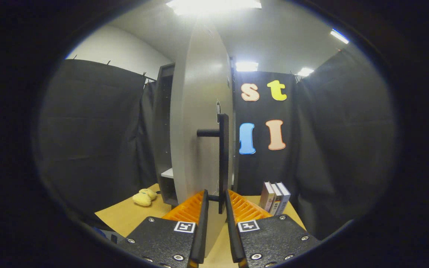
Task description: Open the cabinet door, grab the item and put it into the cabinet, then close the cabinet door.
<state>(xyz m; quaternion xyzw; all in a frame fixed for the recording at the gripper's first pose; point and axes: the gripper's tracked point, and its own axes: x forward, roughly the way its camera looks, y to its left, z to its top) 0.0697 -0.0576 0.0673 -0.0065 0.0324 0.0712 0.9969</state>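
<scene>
The grey cabinet door (196, 123) stands swung out, nearly edge-on to me, with its black vertical bar handle (223, 149) facing right. My gripper (216, 194) sits at the bar's lower end, its fingers closed around it from both sides. Behind the door the dark cabinet body (162, 123) is open, and a pale shelf (167, 173) shows inside. A yellow plush toy (144, 197) lies on the wooden table (125, 216), left of the cabinet's foot.
Three books (275, 197) stand upright on the table to the right of the door. Black cloth walls close the booth in on the left, back and right. The table's front edge runs just below the toy.
</scene>
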